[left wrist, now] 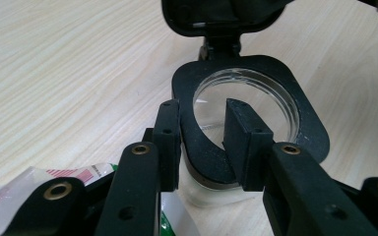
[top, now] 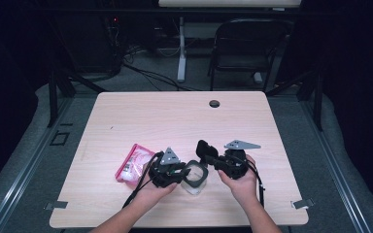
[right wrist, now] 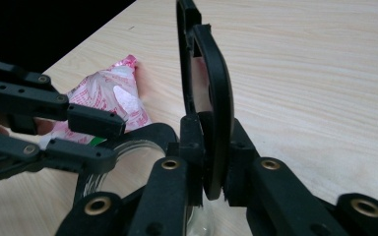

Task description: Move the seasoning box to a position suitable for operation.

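A clear round jar (top: 194,180) with a black collar (left wrist: 256,66) stands near the table's front edge. Its hinged black lid (top: 204,148) is swung up on edge. My left gripper (top: 184,174) is shut on the collar's near side (left wrist: 202,162), one jaw outside the jar and one inside it. From the right, my right gripper (top: 210,156) is shut on the upright lid (right wrist: 217,93), whose disc is pinched edge-on between the pads (right wrist: 192,135). The right gripper view also has the left gripper (right wrist: 109,140) over the jar's mouth (right wrist: 128,157).
A pink and white packet (top: 135,162) lies just left of the left hand, seen too as the packet (right wrist: 110,96) behind the jar. The wooden table (top: 175,116) has a cable hole (top: 214,103) at the back. A dark chair (top: 245,48) stands beyond it.
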Tool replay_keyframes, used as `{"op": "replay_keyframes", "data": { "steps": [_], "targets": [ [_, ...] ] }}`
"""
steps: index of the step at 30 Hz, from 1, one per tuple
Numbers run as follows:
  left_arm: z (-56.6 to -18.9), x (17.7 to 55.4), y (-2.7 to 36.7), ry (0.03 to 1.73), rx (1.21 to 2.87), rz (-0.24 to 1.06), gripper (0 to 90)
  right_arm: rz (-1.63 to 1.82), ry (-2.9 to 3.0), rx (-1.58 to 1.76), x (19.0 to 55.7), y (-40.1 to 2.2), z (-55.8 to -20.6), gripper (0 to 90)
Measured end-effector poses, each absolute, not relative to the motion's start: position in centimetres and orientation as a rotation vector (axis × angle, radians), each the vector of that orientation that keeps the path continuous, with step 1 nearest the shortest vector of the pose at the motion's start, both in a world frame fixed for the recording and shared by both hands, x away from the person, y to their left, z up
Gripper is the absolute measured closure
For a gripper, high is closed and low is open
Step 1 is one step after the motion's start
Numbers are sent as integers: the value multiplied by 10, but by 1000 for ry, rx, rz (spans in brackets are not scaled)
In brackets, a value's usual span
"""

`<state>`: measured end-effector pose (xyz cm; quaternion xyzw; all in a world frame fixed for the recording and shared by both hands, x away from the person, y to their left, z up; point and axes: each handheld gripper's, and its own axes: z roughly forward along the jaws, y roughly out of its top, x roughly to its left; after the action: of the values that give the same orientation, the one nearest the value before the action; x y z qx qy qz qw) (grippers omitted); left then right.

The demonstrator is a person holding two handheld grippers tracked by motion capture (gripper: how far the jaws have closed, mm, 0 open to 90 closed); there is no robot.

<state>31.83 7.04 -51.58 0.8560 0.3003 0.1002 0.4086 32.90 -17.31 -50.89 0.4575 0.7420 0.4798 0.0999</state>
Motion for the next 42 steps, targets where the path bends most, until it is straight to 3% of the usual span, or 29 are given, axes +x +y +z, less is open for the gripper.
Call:
{"op": "replay_keyframes", "data": {
  "steps": [13, 22, 42],
  "targets": [
    [-515, 313, 70, 741, 2151, 235, 671, 1445, 2187, 1384, 335, -172, -509, 745],
    [-507, 316, 81, 762, 2115, 231, 671, 1441, 2177, 1379, 329, -176, -504, 649],
    [-480, 318, 159, 814, 2028, 360, 596, 1394, 2180, 1334, 296, -200, -481, 593]
  ]
}}
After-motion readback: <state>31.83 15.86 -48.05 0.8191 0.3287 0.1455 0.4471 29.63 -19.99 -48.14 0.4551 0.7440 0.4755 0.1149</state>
